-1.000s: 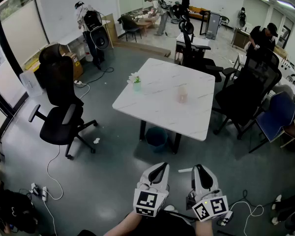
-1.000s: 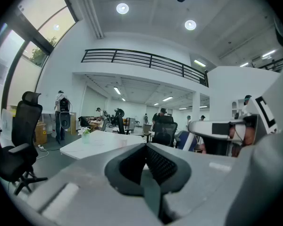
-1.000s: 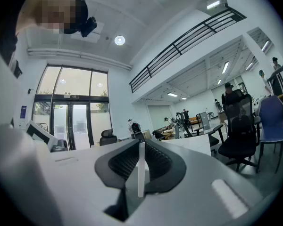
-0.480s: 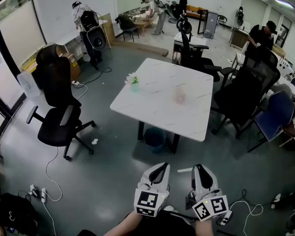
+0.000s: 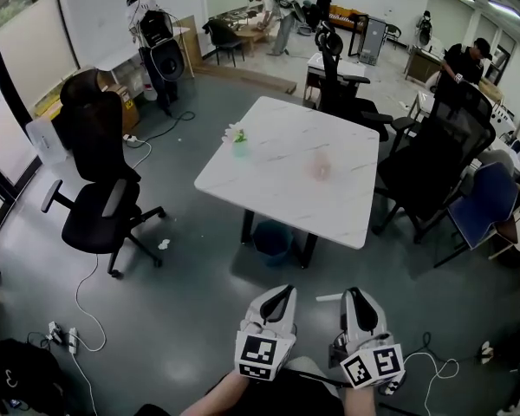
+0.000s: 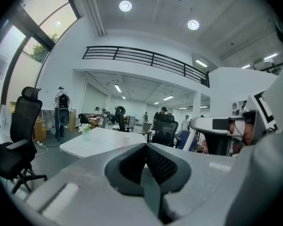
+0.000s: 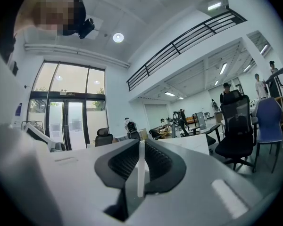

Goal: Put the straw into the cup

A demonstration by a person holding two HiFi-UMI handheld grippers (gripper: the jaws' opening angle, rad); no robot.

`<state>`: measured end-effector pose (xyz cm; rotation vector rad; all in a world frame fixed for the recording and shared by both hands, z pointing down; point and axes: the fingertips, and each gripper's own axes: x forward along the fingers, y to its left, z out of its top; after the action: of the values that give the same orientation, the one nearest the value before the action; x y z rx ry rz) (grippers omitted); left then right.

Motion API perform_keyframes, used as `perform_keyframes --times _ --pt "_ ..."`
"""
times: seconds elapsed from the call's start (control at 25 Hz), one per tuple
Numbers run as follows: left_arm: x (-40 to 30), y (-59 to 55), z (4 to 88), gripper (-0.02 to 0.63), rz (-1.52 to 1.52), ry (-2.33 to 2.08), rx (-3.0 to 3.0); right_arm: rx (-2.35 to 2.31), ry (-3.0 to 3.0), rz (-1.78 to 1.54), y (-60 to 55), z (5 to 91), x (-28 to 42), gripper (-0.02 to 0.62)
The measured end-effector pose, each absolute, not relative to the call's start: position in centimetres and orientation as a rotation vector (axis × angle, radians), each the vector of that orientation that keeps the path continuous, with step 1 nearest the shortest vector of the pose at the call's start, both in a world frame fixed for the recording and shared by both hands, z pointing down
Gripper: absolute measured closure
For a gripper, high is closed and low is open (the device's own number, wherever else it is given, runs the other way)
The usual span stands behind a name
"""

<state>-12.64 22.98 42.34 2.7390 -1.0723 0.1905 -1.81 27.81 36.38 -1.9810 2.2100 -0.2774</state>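
Note:
A translucent pinkish cup (image 5: 321,170) stands on the white table (image 5: 277,189) well ahead of me in the head view. Both grippers sit low at the bottom of that view, far short of the table. My right gripper (image 5: 355,306) is shut on a thin white straw (image 7: 140,168), which stands upright between its pads. One end of the straw (image 5: 328,299) pokes out to the left. My left gripper (image 5: 277,300) is shut, its pads (image 6: 156,161) meeting with nothing between them.
A small potted plant (image 5: 240,143) stands at the table's left corner and a blue bin (image 5: 276,239) sits under the table. Black office chairs (image 5: 100,189) (image 5: 433,163) flank the table. Cables (image 5: 91,302) trail on the grey floor. People stand at the far end of the room.
The head view has drifted a little, so the chair and floor at the left sit slightly differently. Both grippers keep the same place and pose, the straw still in the right one.

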Motion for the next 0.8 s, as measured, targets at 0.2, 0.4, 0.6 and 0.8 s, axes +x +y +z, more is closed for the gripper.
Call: perform_keyframes --times 0.2,0.4,0.6,0.8 --pt "-11.7 22.8 42.2 0.604 0.179 -1.047 2.739 -2.028 2.179 -0.290 28.1 36.3 -0.1 0.560" --pt "-10.5 21.8 42.4 0.604 0.193 -1.036 2.747 -2.005 2.183 -0.270 26.7 36.0 0.5 0.560" --pt "-9.5 19.3 42.8 0.604 0.253 -1.077 2.756 -1.977 2.140 -0.278 23.8 36.2 2.7 0.560" --pt "-7.5 14.8 44.0 0.604 0.302 -1.129 2.739 -1.933 2.142 -0.292 18.7 37.4 5.5 0.560"
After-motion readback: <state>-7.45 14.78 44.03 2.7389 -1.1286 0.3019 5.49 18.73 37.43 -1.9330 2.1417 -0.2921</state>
